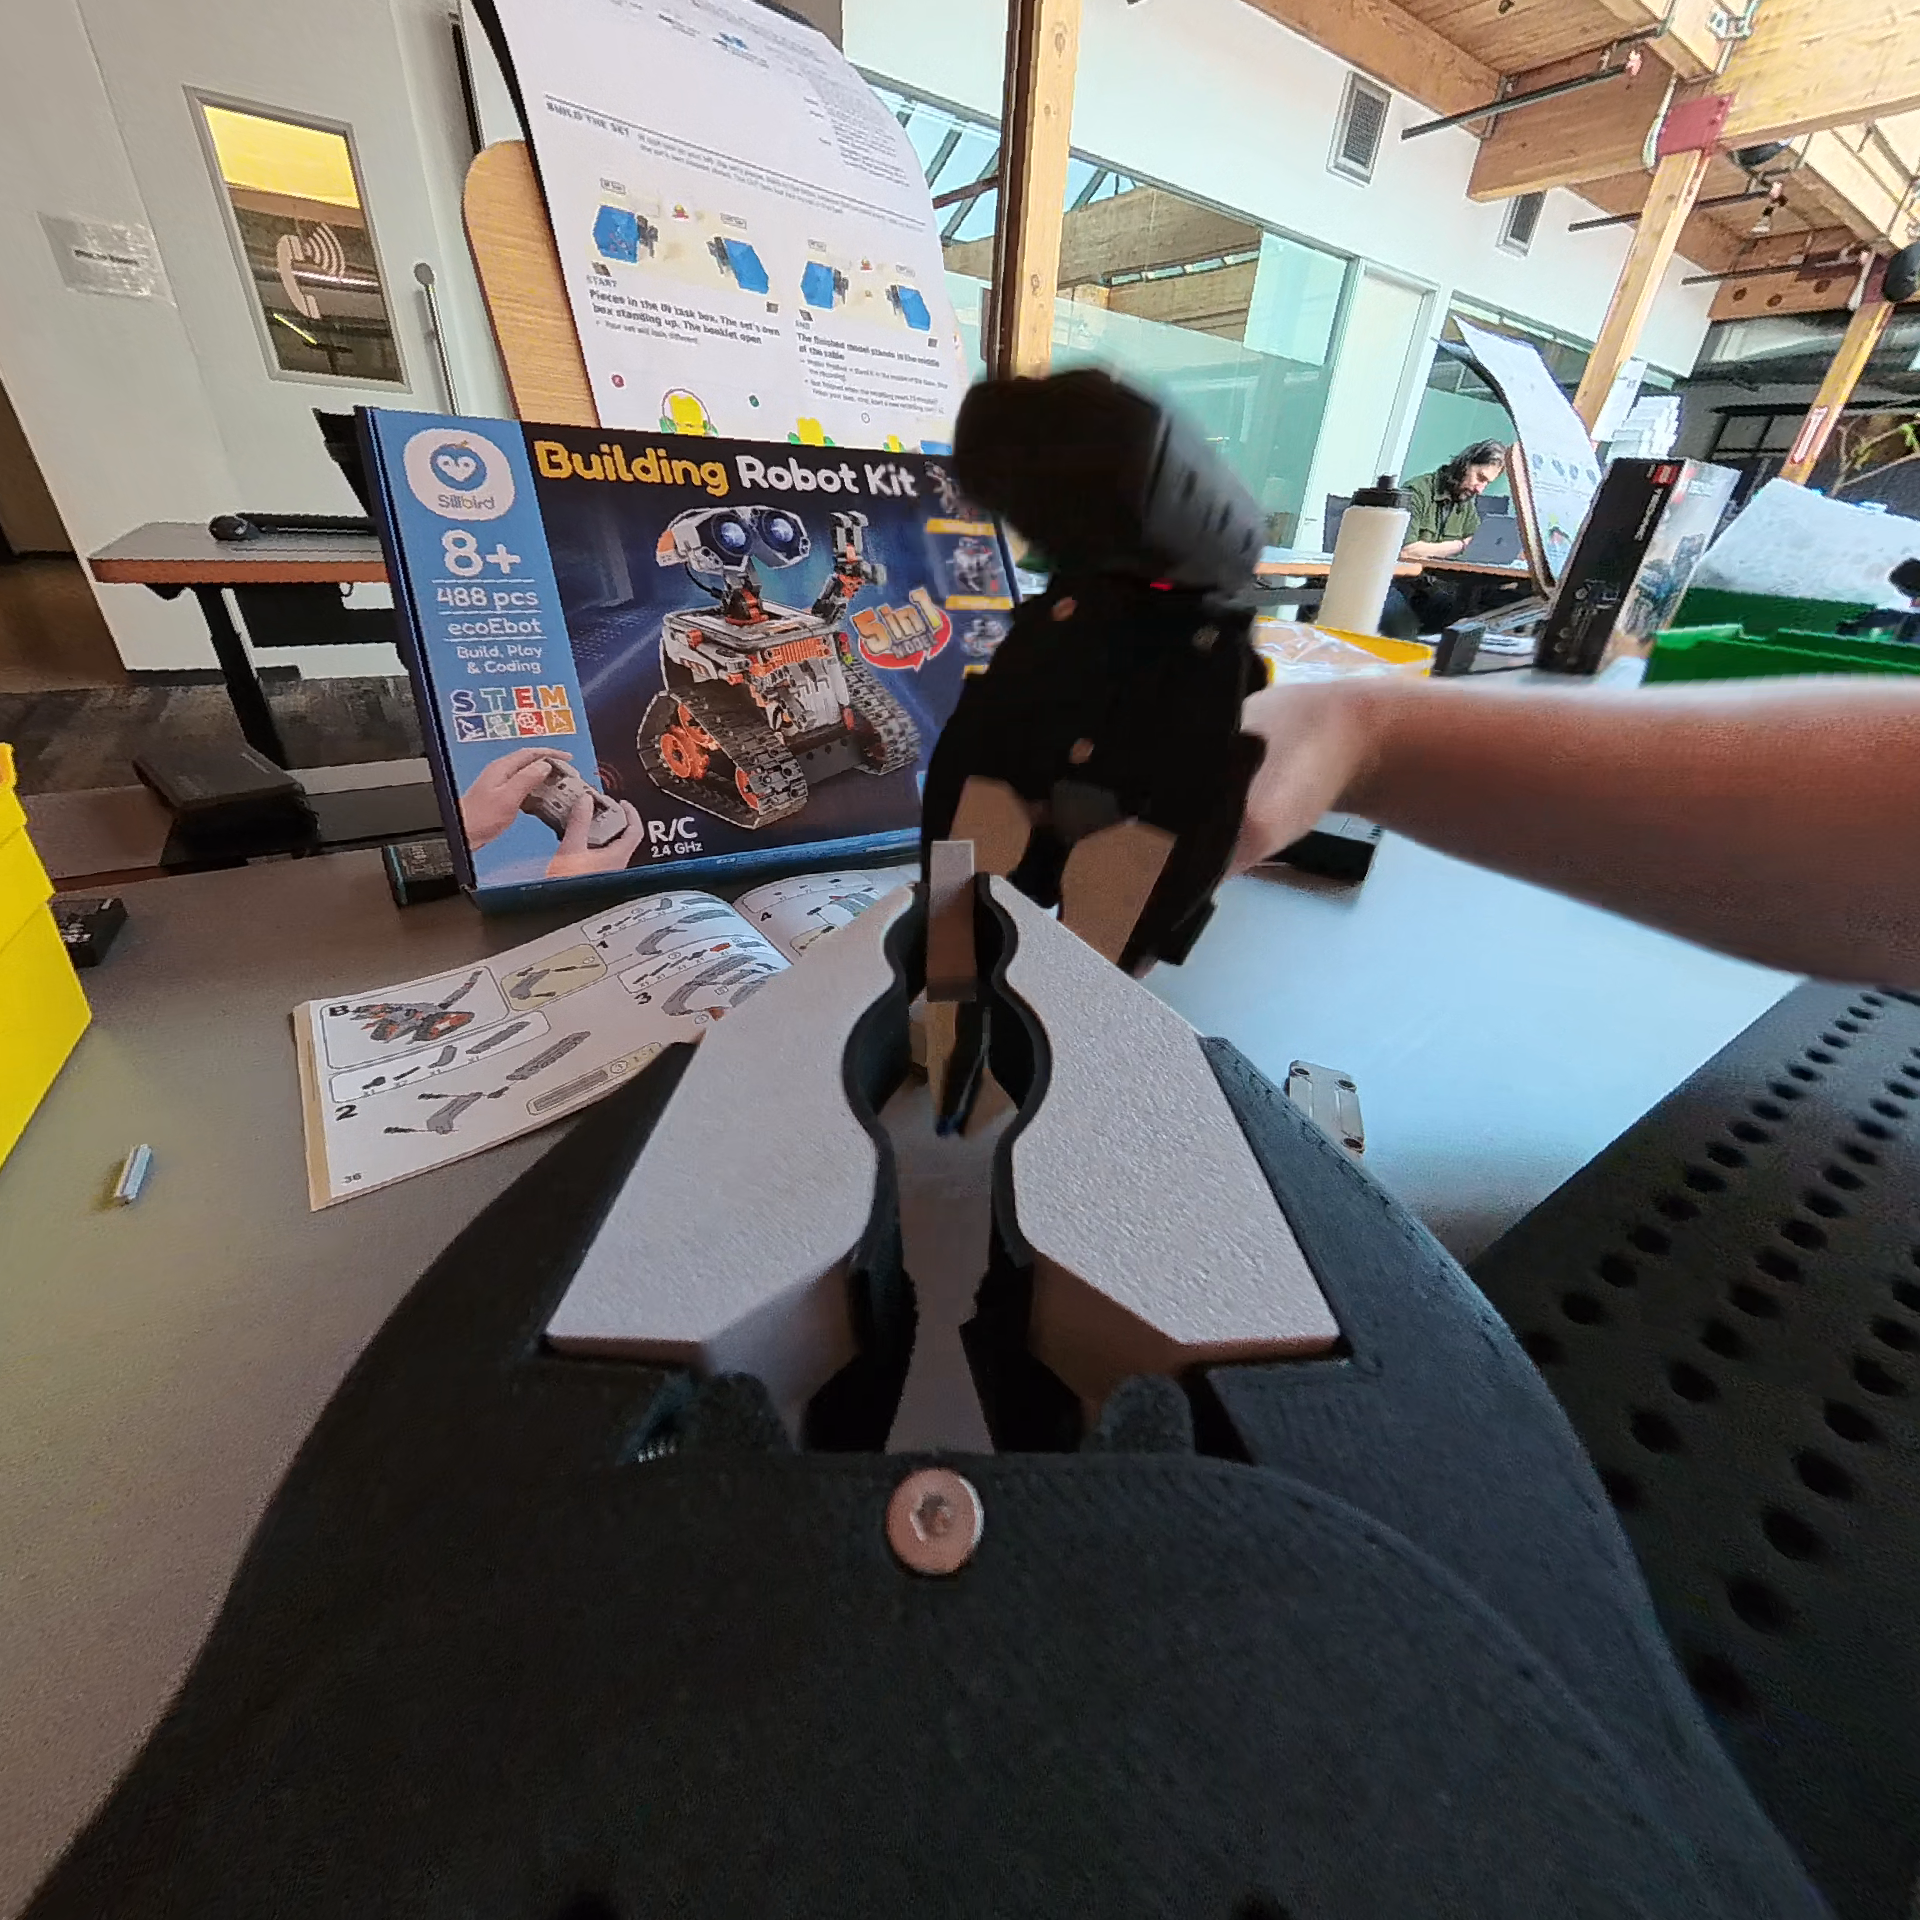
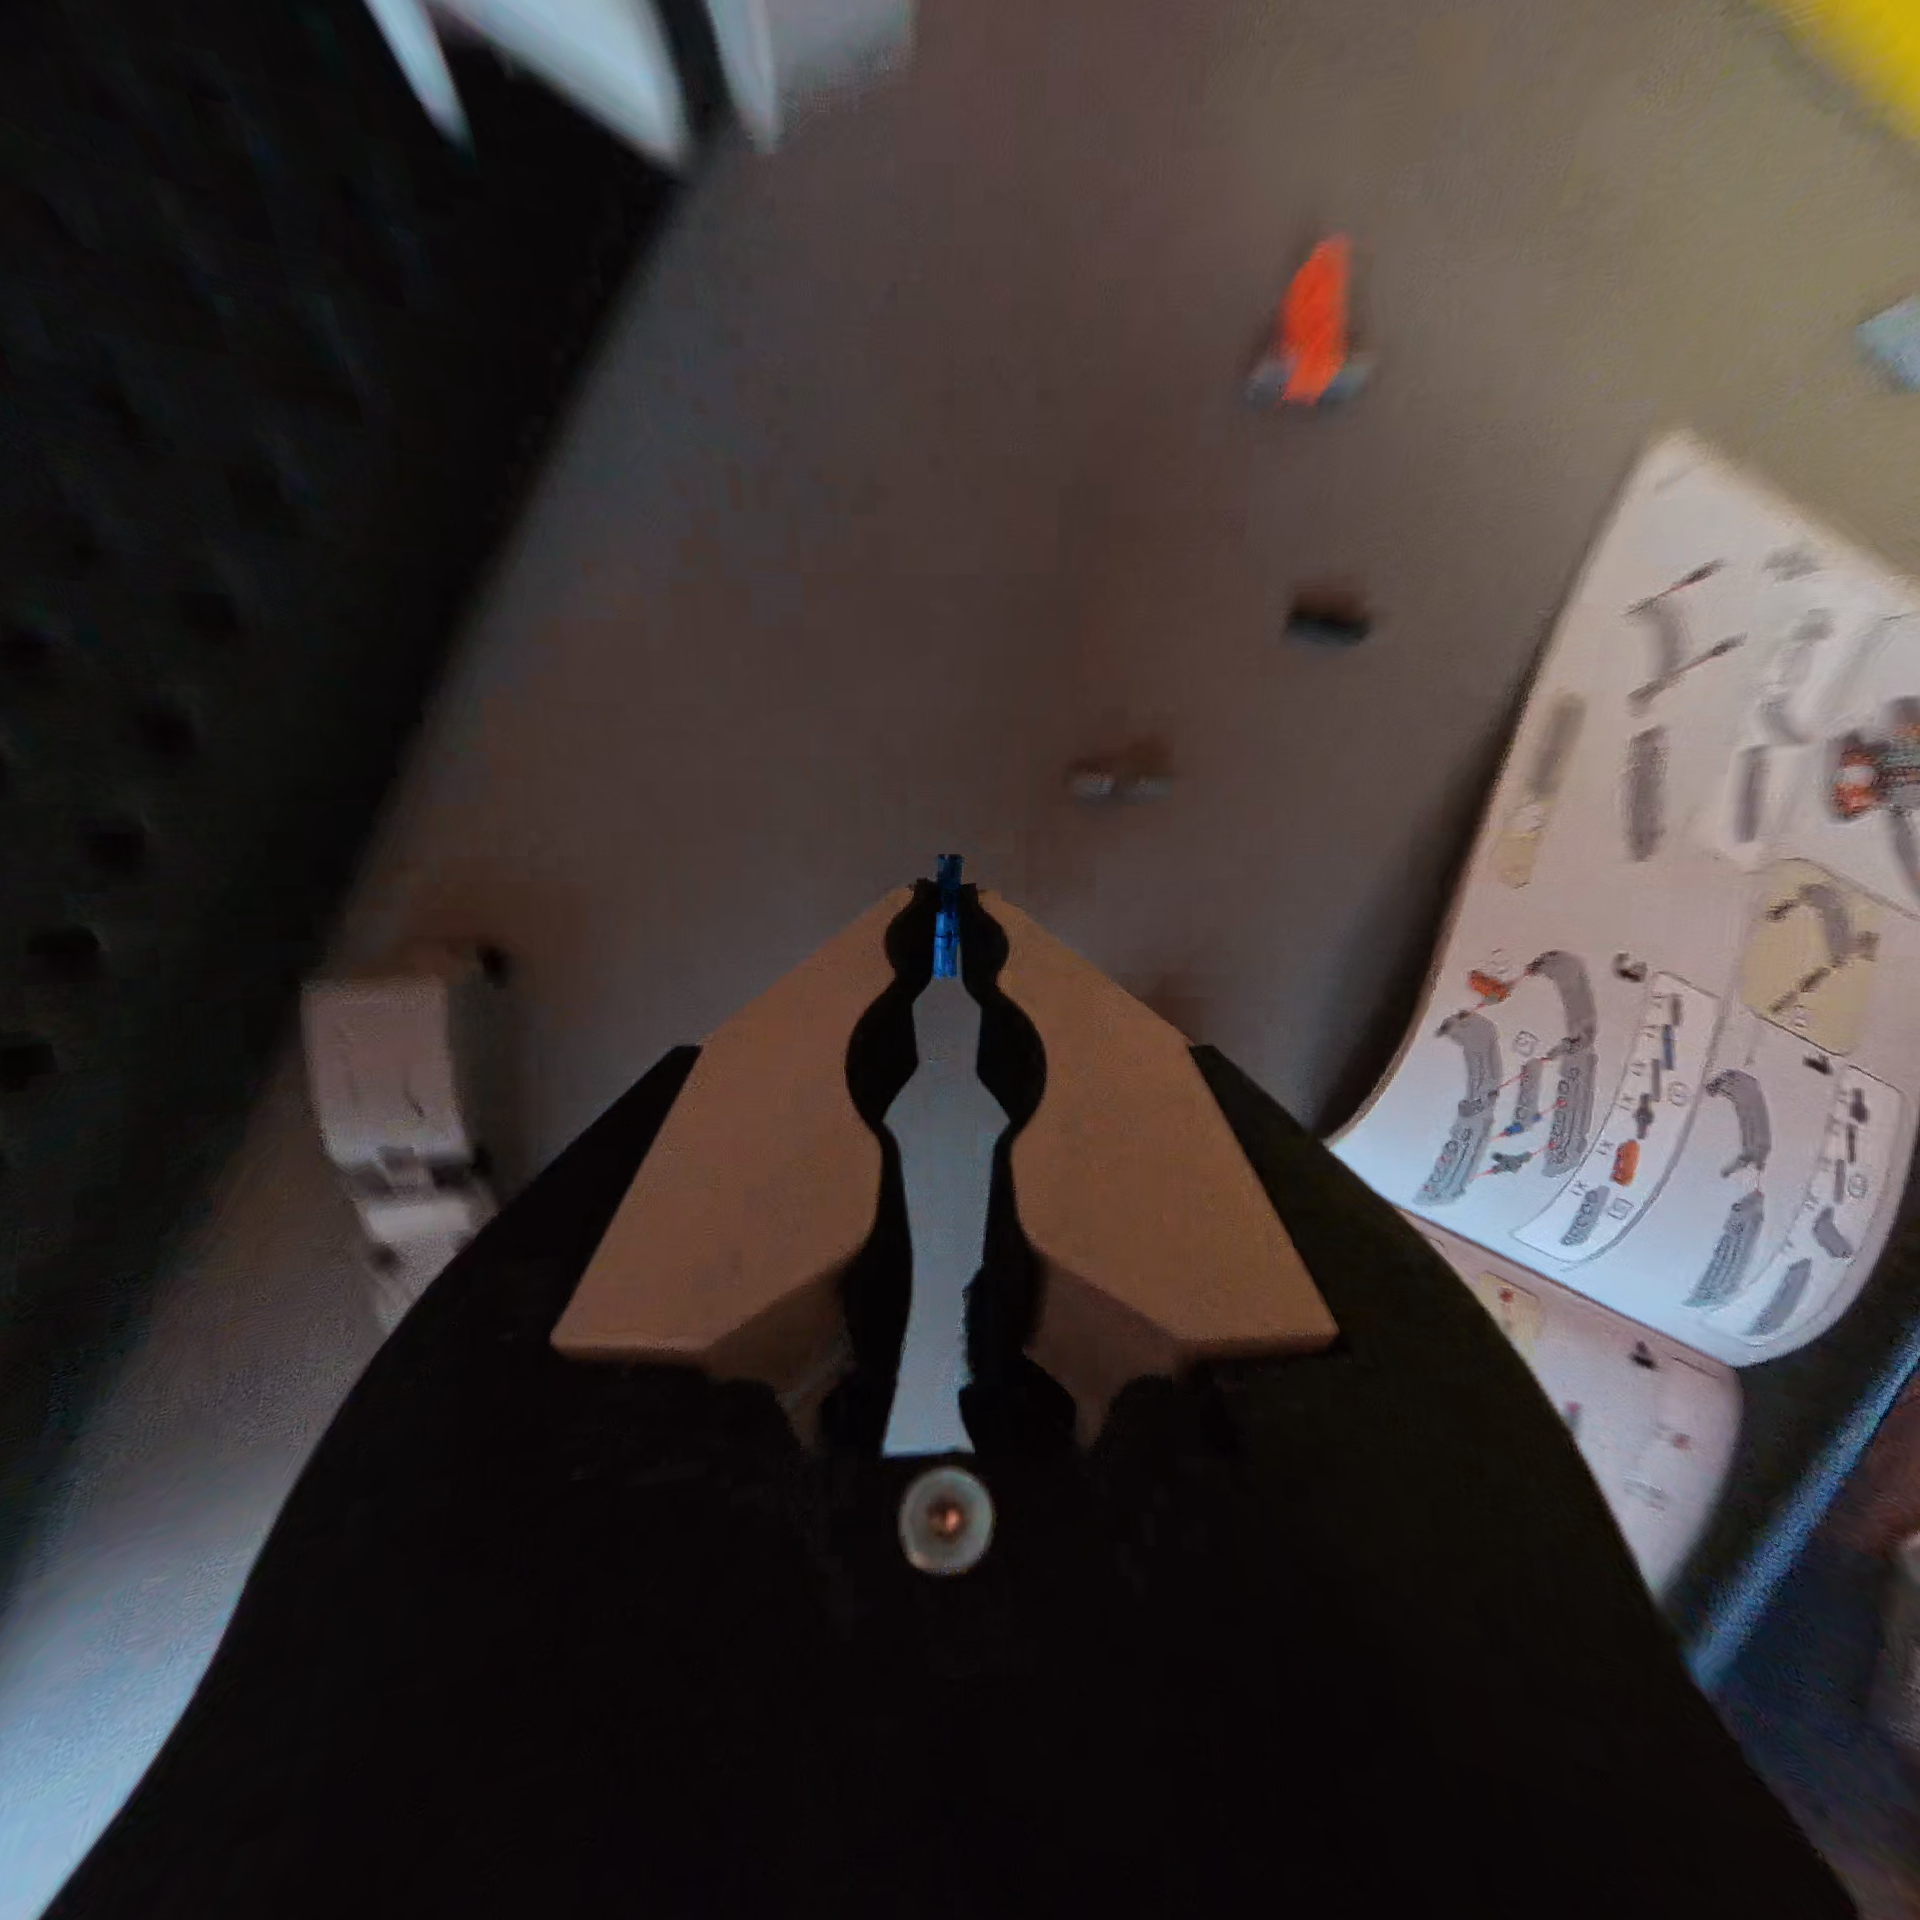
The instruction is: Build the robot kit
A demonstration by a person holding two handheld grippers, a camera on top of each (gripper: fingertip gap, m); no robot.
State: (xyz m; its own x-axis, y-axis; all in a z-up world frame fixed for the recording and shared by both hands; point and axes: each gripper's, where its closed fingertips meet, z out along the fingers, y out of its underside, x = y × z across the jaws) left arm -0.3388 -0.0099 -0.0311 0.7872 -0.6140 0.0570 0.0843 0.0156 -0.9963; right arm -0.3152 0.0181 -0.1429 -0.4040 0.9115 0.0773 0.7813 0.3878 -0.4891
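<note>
My left gripper [image 1: 951, 925] is shut on a light grey beam piece [image 1: 949, 904], held upright above the grey table [image 1: 208, 1299]. Just beyond it a hand [image 1: 1309, 769] holds the black body of the right gripper [image 1: 1101, 707], tips pointing down behind my left fingers. In the right wrist view, the right gripper [image 2: 948, 904] is shut on a small blue pin [image 2: 948, 920] that sticks out past its tips. That view is blurred and looks down at the table [image 2: 831, 520]. An orange piece [image 2: 1314, 322] and small grey pieces [image 2: 1117, 781] lie ahead of it.
A robot kit box [image 1: 675, 644] stands behind an open instruction booklet [image 1: 520, 1029], which also shows in the right wrist view [image 2: 1662, 1039]. A black perforated mat [image 1: 1714, 1299] lies at right, yellow bins [image 1: 31, 987] at left. Loose grey pieces [image 1: 133, 1174] lie on the table. My right fingertips sit around 12 centimetres from my left ones.
</note>
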